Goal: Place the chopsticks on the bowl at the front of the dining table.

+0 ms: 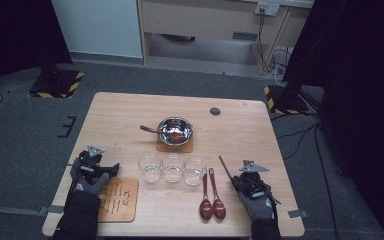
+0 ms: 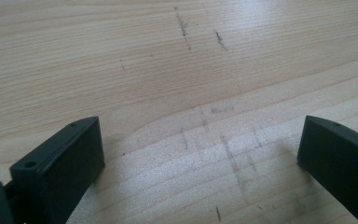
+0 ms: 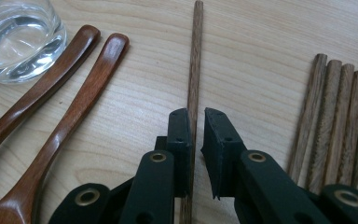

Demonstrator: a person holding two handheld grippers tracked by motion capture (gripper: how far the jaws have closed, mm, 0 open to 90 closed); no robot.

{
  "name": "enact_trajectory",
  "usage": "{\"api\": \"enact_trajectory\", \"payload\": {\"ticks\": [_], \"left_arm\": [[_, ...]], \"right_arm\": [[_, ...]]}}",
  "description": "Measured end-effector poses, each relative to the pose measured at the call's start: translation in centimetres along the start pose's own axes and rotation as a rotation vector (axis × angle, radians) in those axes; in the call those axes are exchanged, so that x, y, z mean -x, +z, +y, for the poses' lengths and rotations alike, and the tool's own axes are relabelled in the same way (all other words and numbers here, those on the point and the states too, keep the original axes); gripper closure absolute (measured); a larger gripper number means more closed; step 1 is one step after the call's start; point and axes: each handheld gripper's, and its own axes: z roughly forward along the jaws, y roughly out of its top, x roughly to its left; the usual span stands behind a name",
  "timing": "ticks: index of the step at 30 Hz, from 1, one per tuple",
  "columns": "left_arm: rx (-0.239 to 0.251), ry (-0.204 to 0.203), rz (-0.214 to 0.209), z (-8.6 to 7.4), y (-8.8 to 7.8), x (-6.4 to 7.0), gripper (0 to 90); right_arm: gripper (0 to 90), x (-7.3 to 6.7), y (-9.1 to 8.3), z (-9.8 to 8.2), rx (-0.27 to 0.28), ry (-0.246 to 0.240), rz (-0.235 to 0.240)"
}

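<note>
The right gripper, jaws clamped on one chopstick pointing to 12 o'clock, may let this thin stick twist out.

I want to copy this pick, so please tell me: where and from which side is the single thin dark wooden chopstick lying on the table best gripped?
Grip the single thin dark wooden chopstick across its narrow width, near its closer end, coming from above. It lies flat and apart from the wooden spoons and the other chopsticks, leaving room each side.

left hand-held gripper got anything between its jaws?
No. In the left gripper view the left hand-held gripper has its jaws wide apart over the bare table.
</note>
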Motion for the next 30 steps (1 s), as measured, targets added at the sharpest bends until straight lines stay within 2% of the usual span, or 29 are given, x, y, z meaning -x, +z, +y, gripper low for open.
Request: {"api": "enact_trajectory", "payload": {"ticks": [5,18,23,30], "left_arm": [[0.0,0.0,0.0,0.0,0.0,0.0,0.0],[0.0,0.0,0.0,0.0,0.0,0.0,0.0],[0.0,0.0,0.0,0.0,0.0,0.0,0.0],[0.0,0.0,-0.001,0.0,0.0,0.0,0.0]], "right_arm": [[81.2,-0.2,0.2,-0.3,-0.023,0.002,0.007],[84.9,-0.2,0.2,-0.2,-0.017,0.007,0.014],[85.0,-0.1,-0.5,0.0,0.007,0.02,0.025],[85.0,-0.3,-1.3,0.6,0.039,0.016,0.029]]}}
